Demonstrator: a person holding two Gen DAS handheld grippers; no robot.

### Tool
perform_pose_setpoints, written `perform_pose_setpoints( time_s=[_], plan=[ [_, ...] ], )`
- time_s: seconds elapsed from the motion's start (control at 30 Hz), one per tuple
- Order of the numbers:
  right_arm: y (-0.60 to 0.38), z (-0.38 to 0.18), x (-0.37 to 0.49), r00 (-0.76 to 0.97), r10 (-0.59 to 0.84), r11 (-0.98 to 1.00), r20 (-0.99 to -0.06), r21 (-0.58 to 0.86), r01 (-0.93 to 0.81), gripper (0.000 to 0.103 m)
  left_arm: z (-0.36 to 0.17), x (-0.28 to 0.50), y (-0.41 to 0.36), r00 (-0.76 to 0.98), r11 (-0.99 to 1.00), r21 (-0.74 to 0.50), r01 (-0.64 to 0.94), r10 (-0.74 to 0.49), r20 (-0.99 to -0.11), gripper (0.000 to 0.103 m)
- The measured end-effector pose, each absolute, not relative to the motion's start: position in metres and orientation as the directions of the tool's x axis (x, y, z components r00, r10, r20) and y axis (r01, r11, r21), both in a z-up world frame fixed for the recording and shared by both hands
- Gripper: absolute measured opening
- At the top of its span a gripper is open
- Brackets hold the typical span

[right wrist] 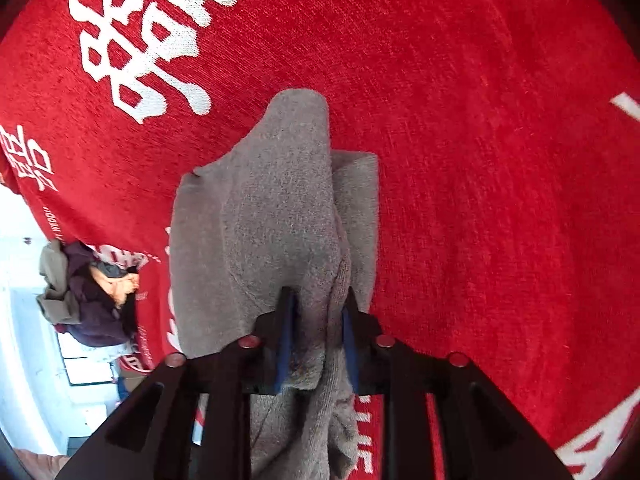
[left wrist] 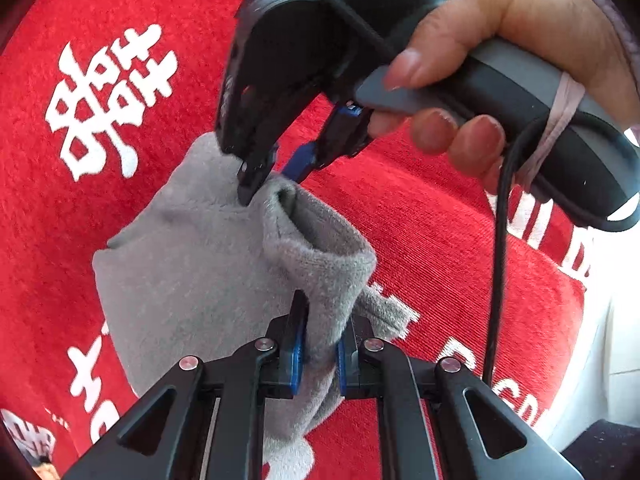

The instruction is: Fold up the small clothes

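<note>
A grey sock (left wrist: 192, 264) lies on a red cloth (left wrist: 420, 220) printed with white characters. One end is folded up over the rest. My left gripper (left wrist: 324, 320) is shut on the raised fold at the near edge, with fabric filling the gap between its blue pads. My right gripper (left wrist: 272, 178), held by a hand (left wrist: 500, 40), has its tips at the cuff on the sock's far side. In the right wrist view the sock (right wrist: 280, 200) runs between the fingers of the right gripper (right wrist: 318, 300). The jaws stand slightly apart and the fabric sits loosely in the gap.
The red cloth (right wrist: 480, 160) covers the surface on all sides. Its edge drops to a pale floor (left wrist: 616, 320) on the right of the left wrist view. A black cable (left wrist: 498, 280) hangs from the right gripper. A heap of dark clothes (right wrist: 80, 300) lies beyond the cloth's left edge.
</note>
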State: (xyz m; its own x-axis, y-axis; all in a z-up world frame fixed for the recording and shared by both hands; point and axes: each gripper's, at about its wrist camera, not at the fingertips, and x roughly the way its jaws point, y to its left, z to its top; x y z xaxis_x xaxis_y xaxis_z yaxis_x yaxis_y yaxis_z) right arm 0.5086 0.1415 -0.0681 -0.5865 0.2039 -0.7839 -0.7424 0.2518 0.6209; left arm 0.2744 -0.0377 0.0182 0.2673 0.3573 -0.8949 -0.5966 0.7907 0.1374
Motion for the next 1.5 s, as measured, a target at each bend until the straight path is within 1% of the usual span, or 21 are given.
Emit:
perform_pose_setpoints(
  time_s=[0.03, 0.07, 0.1, 0.13, 0.23, 0.33, 0.47, 0.53, 0.57, 0.6, 0.73, 0.83, 0.93, 1.03, 1.07, 1.1, 1.13, 1.17, 1.37, 1.47, 1.5],
  plan=[
    [0.142, -0.064, 0.51, -0.576, 0.201, 0.251, -0.792, 0.61, -0.751, 0.031, 0.022, 0.27, -0.037, 0.268, 0.783, 0.118, -0.611, 0.345, -0.899, 0.036],
    [0.142, -0.059, 0.503, -0.568, 0.2, 0.252, -0.799, 0.602, -0.758, 0.031, 0.023, 0.268, -0.035, 0.267, 0.777, 0.111, -0.62, 0.341, -0.901, 0.054],
    [0.14, -0.055, 0.504, -0.559, 0.202, 0.258, -0.804, 0.594, -0.762, 0.032, 0.025, 0.264, -0.034, 0.263, 0.765, 0.116, -0.633, 0.354, -0.897, 0.076],
    [0.136, -0.054, 0.505, -0.551, 0.205, 0.266, -0.809, 0.588, -0.764, 0.032, 0.031, 0.259, -0.035, 0.268, 0.753, 0.125, -0.646, 0.377, -0.887, 0.076],
    [0.121, -0.041, 0.51, -0.53, 0.23, 0.3, -0.816, 0.578, -0.759, 0.032, 0.039, 0.248, -0.035, 0.267, 0.747, 0.096, -0.658, 0.35, -0.898, 0.076],
    [0.103, -0.025, 0.511, -0.526, 0.256, 0.317, -0.811, 0.585, -0.747, 0.032, 0.048, 0.228, -0.029, 0.263, 0.71, 0.072, -0.701, 0.351, -0.899, 0.077],
    [0.079, -0.004, 0.501, -0.563, 0.265, 0.272, -0.783, 0.621, -0.735, 0.032, 0.05, 0.19, 0.005, 0.23, 0.599, 0.025, -0.8, 0.346, -0.91, 0.077],
    [0.07, -0.001, 0.495, -0.585, 0.247, 0.255, -0.773, 0.634, -0.73, 0.029, 0.043, 0.172, 0.023, 0.215, 0.549, 0.001, -0.836, 0.33, -0.919, 0.077],
    [0.066, -0.001, 0.49, -0.581, 0.234, 0.249, -0.779, 0.626, -0.739, 0.02, 0.039, 0.167, 0.028, 0.21, 0.536, -0.003, -0.844, 0.325, -0.922, 0.077],
    [0.063, -0.003, 0.484, -0.57, 0.217, 0.243, -0.792, 0.61, -0.754, 0.014, 0.033, 0.162, 0.032, 0.202, 0.524, -0.006, -0.851, 0.317, -0.926, 0.077],
    [0.048, -0.026, 0.472, -0.531, 0.159, 0.271, -0.833, 0.554, -0.788, 0.01, 0.0, 0.144, 0.039, 0.163, 0.467, -0.036, -0.884, 0.236, -0.958, 0.077],
    [0.03, -0.053, 0.476, -0.531, 0.127, 0.333, -0.838, 0.541, -0.773, 0.008, -0.021, 0.127, 0.036, 0.183, 0.416, -0.099, -0.904, 0.167, -0.969, 0.077],
    [0.017, -0.064, 0.482, -0.557, 0.155, 0.385, -0.816, 0.569, -0.727, 0.008, -0.027, 0.117, 0.035, 0.217, 0.379, -0.151, -0.913, 0.137, -0.967, 0.079],
    [0.013, -0.063, 0.487, -0.547, 0.163, 0.409, -0.821, 0.561, -0.72, 0.008, -0.028, 0.112, 0.038, 0.215, 0.364, -0.159, -0.918, 0.119, -0.969, 0.082],
    [0.013, -0.061, 0.488, -0.535, 0.156, 0.415, -0.83, 0.547, -0.728, 0.009, -0.026, 0.111, 0.039, 0.217, 0.359, -0.165, -0.919, 0.109, -0.97, 0.082],
    [0.013, -0.059, 0.489, -0.52, 0.145, 0.417, -0.842, 0.528, -0.74, 0.021, -0.023, 0.109, 0.041, 0.22, 0.352, -0.17, -0.92, 0.107, -0.97, 0.082],
    [0.015, -0.054, 0.491, -0.48, 0.119, 0.417, -0.869, 0.482, -0.771, 0.031, -0.019, 0.107, 0.043, 0.225, 0.348, -0.175, -0.921, 0.108, -0.968, 0.082],
    [0.016, -0.051, 0.492, -0.459, 0.111, 0.411, -0.881, 0.461, -0.786, 0.045, -0.015, 0.104, 0.045, 0.232, 0.342, -0.18, -0.922, 0.115, -0.966, 0.082],
    [0.046, -0.014, 0.511, -0.421, 0.241, 0.353, -0.875, 0.483, -0.802, 0.046, 0.011, 0.086, 0.091, 0.284, 0.247, -0.234, -0.94, 0.191, -0.94, 0.082],
    [0.082, -0.006, 0.51, -0.42, 0.297, 0.305, -0.857, 0.503, -0.809, 0.045, 0.011, 0.09, 0.124, 0.259, 0.2, -0.214, -0.956, 0.234, -0.937, 0.082],
    [0.097, -0.006, 0.506, -0.426, 0.306, 0.289, -0.852, 0.509, -0.811, 0.044, 0.009, 0.092, 0.133, 0.245, 0.187, -0.201, -0.962, 0.248, -0.937, 0.082]
  ],
)
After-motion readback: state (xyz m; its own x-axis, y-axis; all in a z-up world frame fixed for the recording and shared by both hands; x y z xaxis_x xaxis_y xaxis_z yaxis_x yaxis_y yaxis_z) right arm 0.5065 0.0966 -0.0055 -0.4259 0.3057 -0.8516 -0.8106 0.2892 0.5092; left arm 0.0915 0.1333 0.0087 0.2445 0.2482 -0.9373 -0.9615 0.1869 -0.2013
